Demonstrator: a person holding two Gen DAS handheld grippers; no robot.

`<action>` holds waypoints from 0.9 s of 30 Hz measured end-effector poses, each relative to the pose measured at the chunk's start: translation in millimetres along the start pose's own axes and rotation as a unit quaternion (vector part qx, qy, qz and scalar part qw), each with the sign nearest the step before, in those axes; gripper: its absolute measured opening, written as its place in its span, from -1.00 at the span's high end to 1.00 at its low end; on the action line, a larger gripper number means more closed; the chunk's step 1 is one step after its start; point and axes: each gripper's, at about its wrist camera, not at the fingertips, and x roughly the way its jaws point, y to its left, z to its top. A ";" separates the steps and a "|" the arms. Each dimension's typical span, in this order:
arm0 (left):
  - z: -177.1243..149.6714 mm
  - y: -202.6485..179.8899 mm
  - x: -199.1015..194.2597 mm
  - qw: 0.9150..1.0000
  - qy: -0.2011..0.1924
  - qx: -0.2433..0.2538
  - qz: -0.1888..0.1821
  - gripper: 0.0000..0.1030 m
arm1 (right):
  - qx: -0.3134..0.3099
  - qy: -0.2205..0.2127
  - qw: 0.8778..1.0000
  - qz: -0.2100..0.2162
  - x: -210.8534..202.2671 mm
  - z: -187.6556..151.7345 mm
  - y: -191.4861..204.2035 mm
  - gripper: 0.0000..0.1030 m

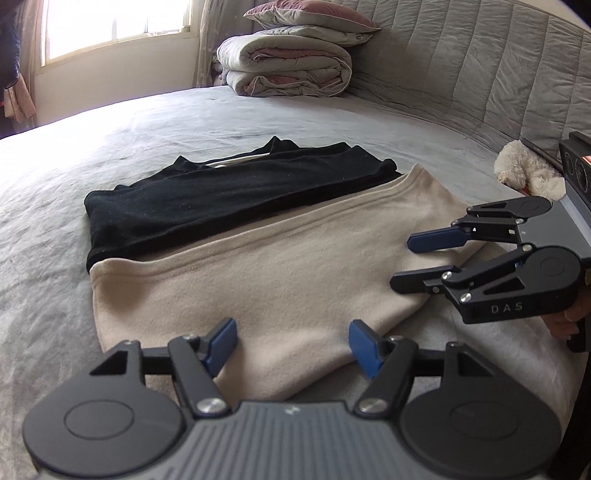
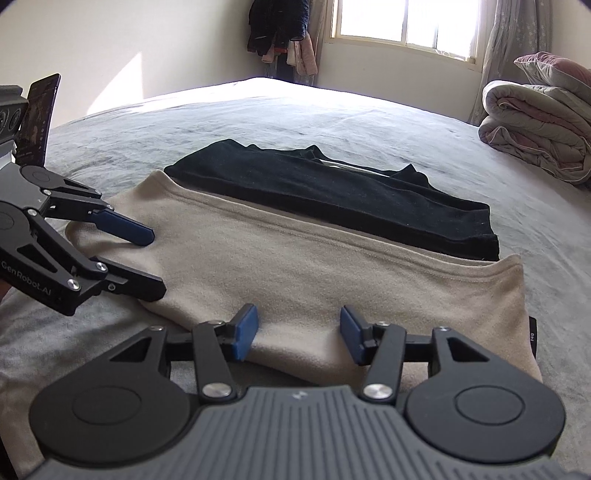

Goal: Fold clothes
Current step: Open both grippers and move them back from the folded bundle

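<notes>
A beige garment [image 1: 266, 266] lies folded flat on the grey bed, with a black garment [image 1: 221, 199] lying folded on its far part. My left gripper [image 1: 291, 345] is open, its blue pads over the beige garment's near edge. My right gripper [image 1: 404, 264] is open at the garment's right corner. In the right wrist view the beige garment [image 2: 314, 273] and black garment [image 2: 332, 199] show the same way; my right gripper [image 2: 297, 334] is open over the near edge and the left gripper [image 2: 155, 262] is open at the left corner.
A folded quilt with a pillow [image 1: 291, 62] is stacked at the bed's far end by the padded headboard [image 1: 480, 74]. A white plush toy [image 1: 524, 173] lies at the right. Grey bedsheet [image 1: 110, 147] surrounds the clothes. A window [image 2: 402, 22] and hanging clothes [image 2: 284, 33] are behind.
</notes>
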 end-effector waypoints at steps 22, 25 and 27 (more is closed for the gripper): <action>-5.2 38.7 -38.6 0.995 -0.030 -0.090 -0.029 -0.46 | 0.091 -0.016 0.996 -0.014 -26.5 1.8 -53.5 -0.16; 1.5 41.0 -35.7 0.994 -0.049 -0.097 -0.016 -0.46 | 0.090 -0.026 0.995 -0.030 -20.4 7.4 -56.7 -0.16; 6.9 43.7 -29.0 0.993 -0.056 -0.102 0.002 -0.46 | 0.090 -0.029 0.995 -0.042 -14.2 10.2 -59.2 -0.16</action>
